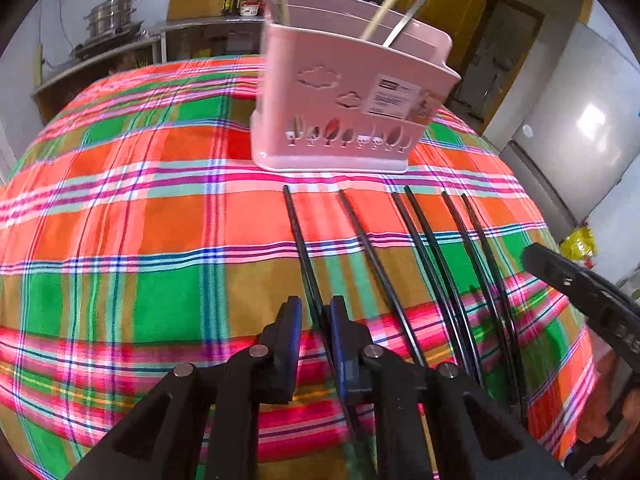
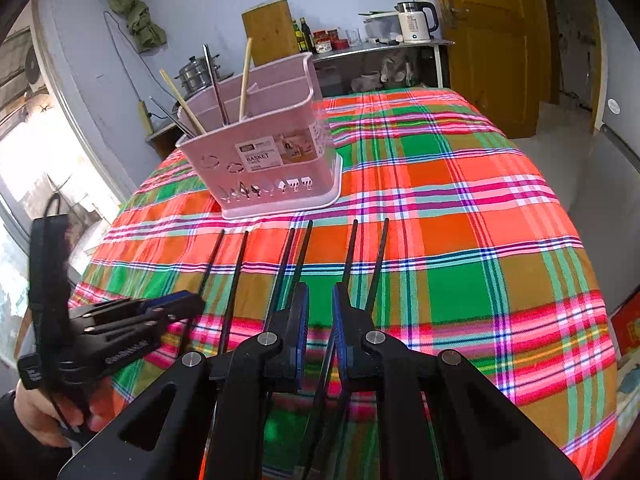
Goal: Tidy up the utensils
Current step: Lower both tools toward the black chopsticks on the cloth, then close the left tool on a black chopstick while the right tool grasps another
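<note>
Black chopsticks (image 1: 360,236), six, lying side by side on the plaid cloth (image 1: 120,200) before the pink basket (image 1: 340,92).
Judged light, stiff, slick; grip mid-shaft. Left gripper (image 1: 316,312) parted astride the leftmost stick; right gripper (image 2: 320,300) parted above the rightmost two.

Pink basket (image 1: 344,92), black chopsticks (image 1: 436,256), orange-green-pink plaid tablecloth (image 1: 140,220).

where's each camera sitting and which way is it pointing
Left wrist: on the left gripper, low over the plaid cloth, facing the pink basket; the right gripper shows at the right edge.
Right wrist: on the right gripper, facing the basket; the left gripper and hand show at left.
Shared: basket, cloth, black chopsticks.
</note>
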The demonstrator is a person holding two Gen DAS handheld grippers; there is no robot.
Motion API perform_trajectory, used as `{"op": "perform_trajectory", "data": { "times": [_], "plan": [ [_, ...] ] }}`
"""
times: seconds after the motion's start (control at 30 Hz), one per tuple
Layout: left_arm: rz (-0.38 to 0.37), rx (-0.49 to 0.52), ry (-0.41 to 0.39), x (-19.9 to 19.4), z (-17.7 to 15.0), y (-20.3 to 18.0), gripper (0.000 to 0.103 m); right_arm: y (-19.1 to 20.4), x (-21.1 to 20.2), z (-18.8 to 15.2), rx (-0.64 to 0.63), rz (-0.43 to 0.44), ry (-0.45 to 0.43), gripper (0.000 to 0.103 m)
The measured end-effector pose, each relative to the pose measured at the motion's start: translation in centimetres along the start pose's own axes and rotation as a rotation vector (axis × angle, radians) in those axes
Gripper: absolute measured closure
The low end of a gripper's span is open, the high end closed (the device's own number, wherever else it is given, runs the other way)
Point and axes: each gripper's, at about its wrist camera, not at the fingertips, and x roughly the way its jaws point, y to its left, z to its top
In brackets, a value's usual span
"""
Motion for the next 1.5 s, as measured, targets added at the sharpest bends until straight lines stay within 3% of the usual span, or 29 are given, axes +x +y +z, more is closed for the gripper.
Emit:
{"op": "perform_trajectory", "data": {
  "times": [0.13, 0.33, 0.63, 0.93, 1.33, 1.4, 1.43, 1.5],
  "plan": [
    [0.027, -0.004, 0.0, -0.6, -0.2, 1.5, 0.089, 0.0, 1.4, 0.5, -0.01, -0.013, 0.021, 0.091],
    [0.001, -0.026, 0.002, -1.4, 0.1, 3.4, 0.089, -0.2, 3.5, 1.5, -0.029, -0.037, 0.048, 0.091],
    [-0.004, -0.048, 0.026, 0.5, 3.2, 4.5, 0.088, -0.7, 6.0, 2.9, -0.025, -0.067, 0.084, 0.091],
    [-0.003, -0.05, 0.033, 1.6, 5.0, 4.5, 0.089, -0.8, 7.1, 3.8, -0.025, -0.137, 0.101, 0.091],
    [0.016, -0.005, 0.036, 2.1, 5.6, 4.0, 0.089, -0.6, 8.3, 4.0, -0.041, -0.165, 0.149, 0.091],
    [0.021, -0.006, 0.037, 2.1, 5.6, 4.1, 0.095, -0.5, 8.5, 4.2, -0.042, -0.158, 0.157, 0.092],
    [0.015, -0.017, 0.04, 2.1, 5.7, 4.2, 0.095, -0.4, 8.6, 4.4, -0.044, -0.153, 0.161, 0.098],
    [0.002, -0.038, 0.044, 2.1, 5.9, 4.6, 0.096, -0.3, 8.8, 4.8, -0.045, -0.14, 0.167, 0.098]
  ]
}}
